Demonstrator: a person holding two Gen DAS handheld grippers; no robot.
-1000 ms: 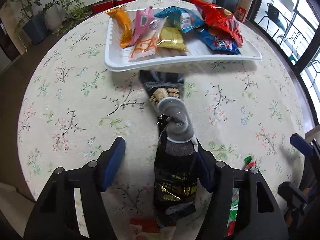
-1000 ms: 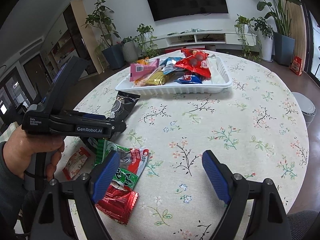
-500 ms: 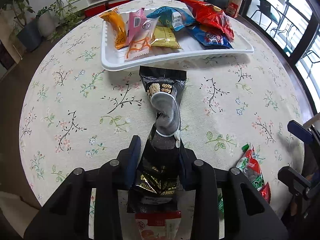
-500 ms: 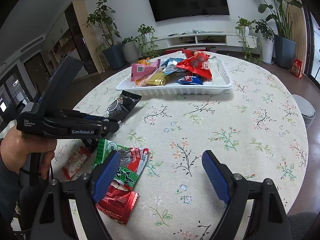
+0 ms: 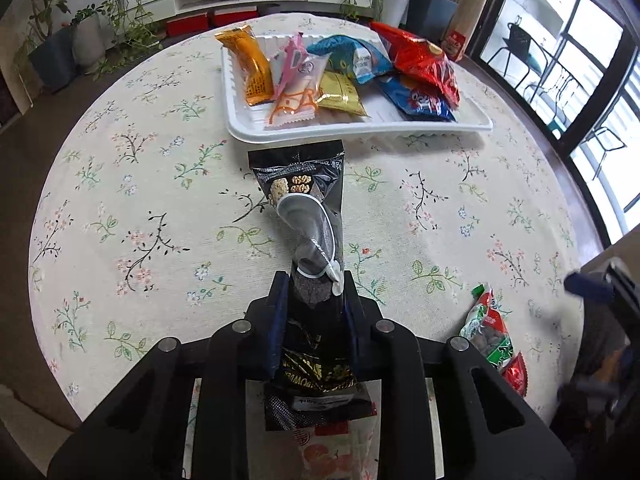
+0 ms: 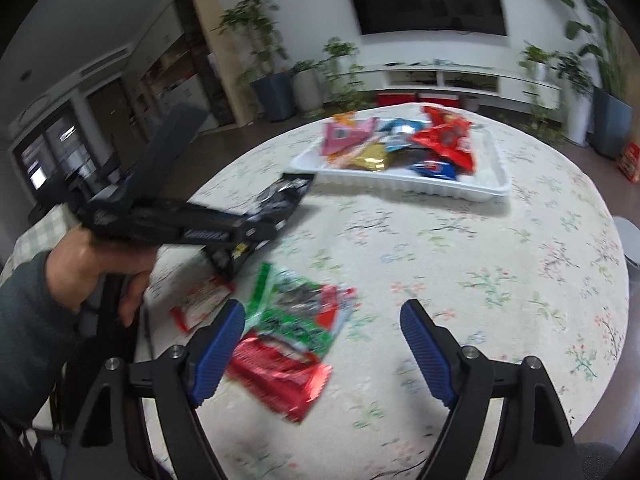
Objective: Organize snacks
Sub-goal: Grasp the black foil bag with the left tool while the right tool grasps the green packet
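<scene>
My left gripper [image 5: 314,308] is shut on a long black snack bag [image 5: 308,208] and holds it lifted, its far end pointing at the white tray [image 5: 360,130]. The bag also shows in the right wrist view [image 6: 280,200], held in the left gripper [image 6: 240,236]. The tray [image 6: 404,190] holds several coloured snack packs. My right gripper [image 6: 324,344] is open and empty above a green-and-red snack pack [image 6: 288,340] on the flowered tablecloth.
A white-and-red packet [image 6: 196,300] lies under the left gripper near the table's near edge; it also shows in the left wrist view [image 5: 332,448]. The green-and-red pack [image 5: 494,332] lies at the right there. Plants and a TV shelf stand beyond the round table.
My left gripper has closed on the black bag and lifted it. My right gripper has moved down and left towards the green-and-red pack, still open.
</scene>
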